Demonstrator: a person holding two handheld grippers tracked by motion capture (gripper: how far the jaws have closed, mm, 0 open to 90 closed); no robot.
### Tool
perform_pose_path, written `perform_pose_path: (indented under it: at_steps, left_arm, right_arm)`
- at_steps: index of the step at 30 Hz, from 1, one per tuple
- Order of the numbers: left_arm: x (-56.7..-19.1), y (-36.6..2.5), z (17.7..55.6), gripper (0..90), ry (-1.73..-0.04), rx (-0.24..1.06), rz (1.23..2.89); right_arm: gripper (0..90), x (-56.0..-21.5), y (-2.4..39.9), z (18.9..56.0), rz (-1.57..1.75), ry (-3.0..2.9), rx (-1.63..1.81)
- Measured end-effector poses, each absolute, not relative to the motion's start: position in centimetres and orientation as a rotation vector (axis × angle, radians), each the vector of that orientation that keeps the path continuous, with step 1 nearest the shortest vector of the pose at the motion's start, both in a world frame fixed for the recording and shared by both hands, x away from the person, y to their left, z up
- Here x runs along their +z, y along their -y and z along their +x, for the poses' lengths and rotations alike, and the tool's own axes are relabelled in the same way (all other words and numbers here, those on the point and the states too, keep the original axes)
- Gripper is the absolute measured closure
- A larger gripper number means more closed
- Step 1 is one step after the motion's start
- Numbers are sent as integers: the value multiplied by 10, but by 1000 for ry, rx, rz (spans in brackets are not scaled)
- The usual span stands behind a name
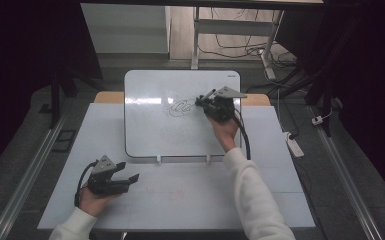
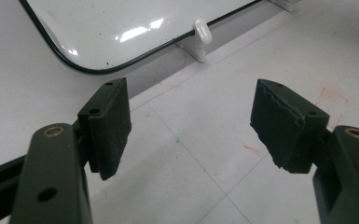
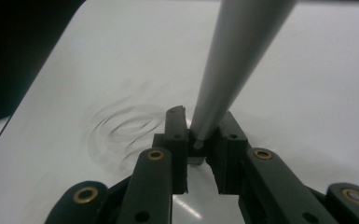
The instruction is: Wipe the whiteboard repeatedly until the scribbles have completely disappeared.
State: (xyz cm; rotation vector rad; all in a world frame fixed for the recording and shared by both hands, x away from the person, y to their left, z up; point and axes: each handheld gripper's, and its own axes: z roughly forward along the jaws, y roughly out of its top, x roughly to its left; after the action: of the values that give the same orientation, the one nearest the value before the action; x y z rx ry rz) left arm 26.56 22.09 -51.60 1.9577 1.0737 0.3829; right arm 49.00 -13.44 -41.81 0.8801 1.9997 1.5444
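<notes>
Jaws of your right gripper are pinched on a slim grey marker pen, which rises steeply from between them in the right gripper view. In the high view that right gripper sits over the glossy white rectangular whiteboard, with the pen's dark end pointing toward 10 o'clock, just beside a looping black scribble drawn near the board's middle. The same scribble shows in the right gripper view as several overlapping oval strokes at about 9 o'clock from the jaws, close to them; whether the pen tip touches the board you cannot tell from these pictures.

Your left gripper rests low on the pale white surface at about 7 o'clock from the whiteboard, well apart from the pen. Its 2 jaws stand spread wide with nothing between them, as the left gripper view shows: bare surface with faint red smudges lies in the gap. Ahead of them, toward 12 o'clock, you see the board's rounded black-edged corner and 1 small white clip holding its lower edge.
</notes>
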Motion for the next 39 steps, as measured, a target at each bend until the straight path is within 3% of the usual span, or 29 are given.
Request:
perform_pose_path:
  at_steps: [10, 18, 26, 33, 39]
  left_arm:
    - [-516, -221, 266, 291, -1073, 381, 1960]
    - [-516, -221, 266, 290, -1073, 381, 1955]
    - [-516, -221, 266, 291, -1069, 378, 1955]
    - [-516, -222, 266, 291, -1069, 378, 1954]
    - [-516, -223, 267, 291, -1070, 376, 1952]
  right_arm:
    - [773, -433, 110, 473, 706, -2202, 1479]
    - [772, -413, 125, 498, 851, -2008, 1537]
    - [773, -437, 98, 470, 691, -2174, 1482]
    - [772, -416, 122, 496, 845, -2014, 1546]
    - [772, -436, 100, 473, 718, -2179, 1514]
